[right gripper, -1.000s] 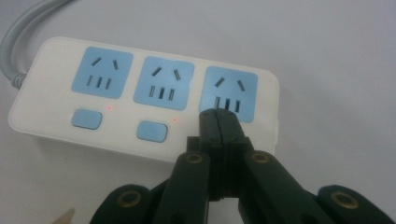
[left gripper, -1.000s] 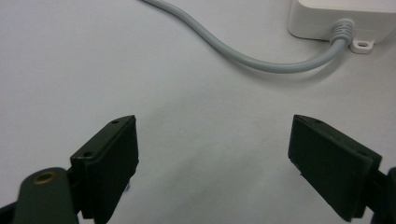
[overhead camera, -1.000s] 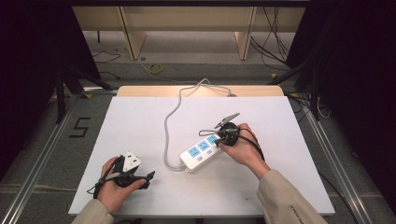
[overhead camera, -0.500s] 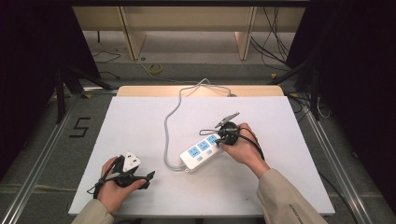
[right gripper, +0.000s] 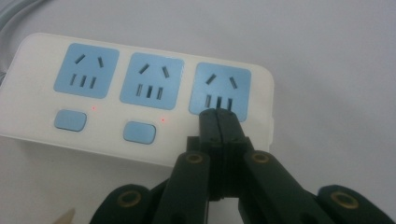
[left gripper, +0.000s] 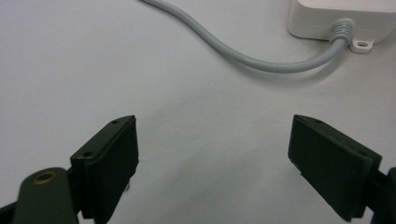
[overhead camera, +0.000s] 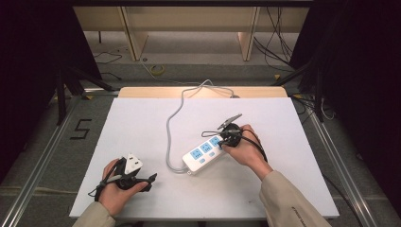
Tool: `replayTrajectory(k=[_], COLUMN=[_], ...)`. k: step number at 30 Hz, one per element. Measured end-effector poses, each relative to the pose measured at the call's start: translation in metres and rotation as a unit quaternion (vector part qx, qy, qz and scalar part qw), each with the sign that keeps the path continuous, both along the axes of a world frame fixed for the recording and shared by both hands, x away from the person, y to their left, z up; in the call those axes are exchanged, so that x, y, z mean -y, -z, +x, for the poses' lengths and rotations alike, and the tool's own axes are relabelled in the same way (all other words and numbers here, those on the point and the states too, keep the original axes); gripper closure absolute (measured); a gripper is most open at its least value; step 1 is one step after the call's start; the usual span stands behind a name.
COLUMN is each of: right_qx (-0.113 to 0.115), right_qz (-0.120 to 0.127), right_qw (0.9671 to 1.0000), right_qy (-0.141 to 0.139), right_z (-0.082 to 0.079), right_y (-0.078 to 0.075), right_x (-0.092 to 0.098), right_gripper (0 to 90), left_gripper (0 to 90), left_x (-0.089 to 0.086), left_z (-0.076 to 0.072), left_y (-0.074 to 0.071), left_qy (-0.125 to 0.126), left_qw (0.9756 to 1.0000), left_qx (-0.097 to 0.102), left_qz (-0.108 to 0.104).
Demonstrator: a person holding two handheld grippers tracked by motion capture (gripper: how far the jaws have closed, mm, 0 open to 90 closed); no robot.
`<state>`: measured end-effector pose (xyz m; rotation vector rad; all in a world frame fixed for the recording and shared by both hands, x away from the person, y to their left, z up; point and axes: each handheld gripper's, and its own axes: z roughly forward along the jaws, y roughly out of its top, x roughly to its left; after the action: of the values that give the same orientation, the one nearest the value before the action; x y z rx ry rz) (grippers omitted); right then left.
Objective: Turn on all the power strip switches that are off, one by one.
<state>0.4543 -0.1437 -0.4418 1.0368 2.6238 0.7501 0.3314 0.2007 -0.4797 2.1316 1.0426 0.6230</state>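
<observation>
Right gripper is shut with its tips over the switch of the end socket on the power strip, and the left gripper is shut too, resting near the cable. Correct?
Not quite. The left gripper is open: the left gripper view shows its jaws wide apart over bare table, the cable beyond. The right gripper is shut at the power strip.

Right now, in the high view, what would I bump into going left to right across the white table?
Left claw → grey cable → power strip → right claw.
</observation>
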Motion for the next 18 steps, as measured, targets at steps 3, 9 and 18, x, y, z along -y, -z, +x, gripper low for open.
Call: replayTrajectory(k=[3, 9, 18], right_qx=[-0.002, 0.001, -0.007], right_qz=[0.002, -0.001, 0.004], right_qw=[1.0, 1.0, 1.0], right_qy=[0.0, -0.003, 0.001], right_z=[0.0005, 0.0007, 0.0007], right_y=[0.0004, 0.0015, 0.0025], right_x=[0.0003, 0.0001, 0.0008], right_gripper=[90.0, 90.0, 90.0], left_gripper=[15.9, 15.9, 15.9], left_x=[0.0002, 0.0003, 0.0013], left_z=[-0.0002, -0.0003, -0.0003], left_y=[-0.0001, -0.0001, 0.0002], left_qy=[0.0, 0.0, 0.001], left_qw=[1.0, 1.0, 1.0], left_qx=[0.0, 0.0, 0.0], left_qz=[0.0, 0.001, 0.0])
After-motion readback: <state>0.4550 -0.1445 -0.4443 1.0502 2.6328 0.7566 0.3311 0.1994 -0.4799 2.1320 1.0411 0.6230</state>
